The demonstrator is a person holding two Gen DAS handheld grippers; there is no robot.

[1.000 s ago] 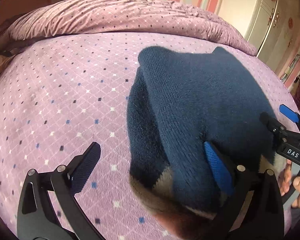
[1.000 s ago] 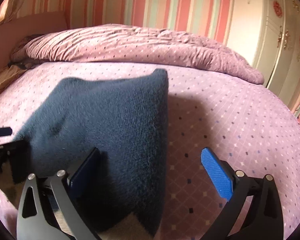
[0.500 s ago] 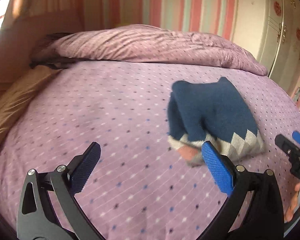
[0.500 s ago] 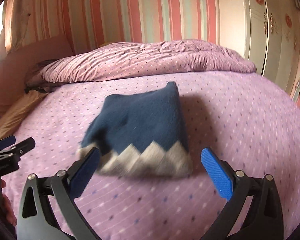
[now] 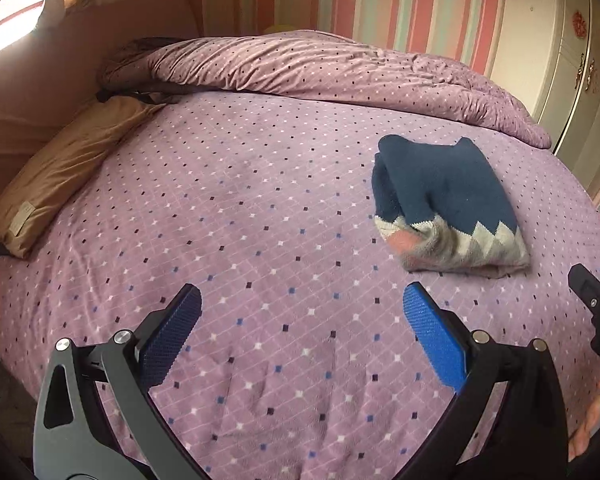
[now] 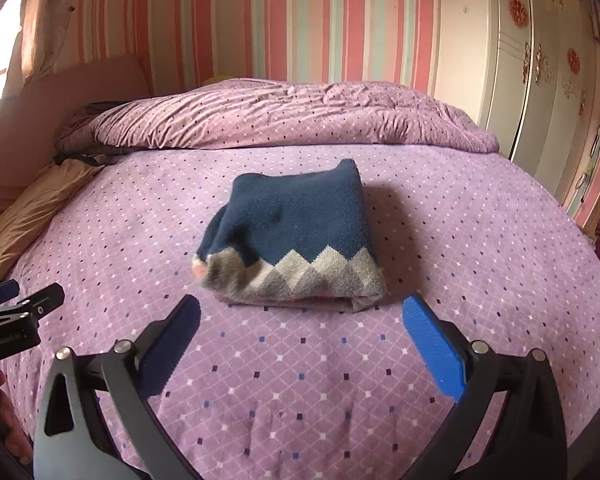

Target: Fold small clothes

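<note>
The folded navy-blue knitted sweater with a grey-and-white zigzag hem (image 6: 296, 240) lies flat on the purple diamond-patterned bedspread (image 6: 480, 248), at about twelve o'clock just past the right gripper (image 6: 300, 340), whose blue-padded fingers (image 6: 432, 352) stand wide apart, holding nothing and clear of the cloth. In the left wrist view the same sweater (image 5: 448, 204) sits near two o'clock, apart from the left gripper (image 5: 300, 340), whose fingers (image 5: 172, 340) are likewise spread wide and empty above the bedspread (image 5: 240, 220). A tan pillow (image 5: 60, 172) lies at ten o'clock, and a rumpled purple duvet (image 5: 320, 64) is bunched at twelve o'clock against the pink-striped wall (image 6: 300, 20).
</note>
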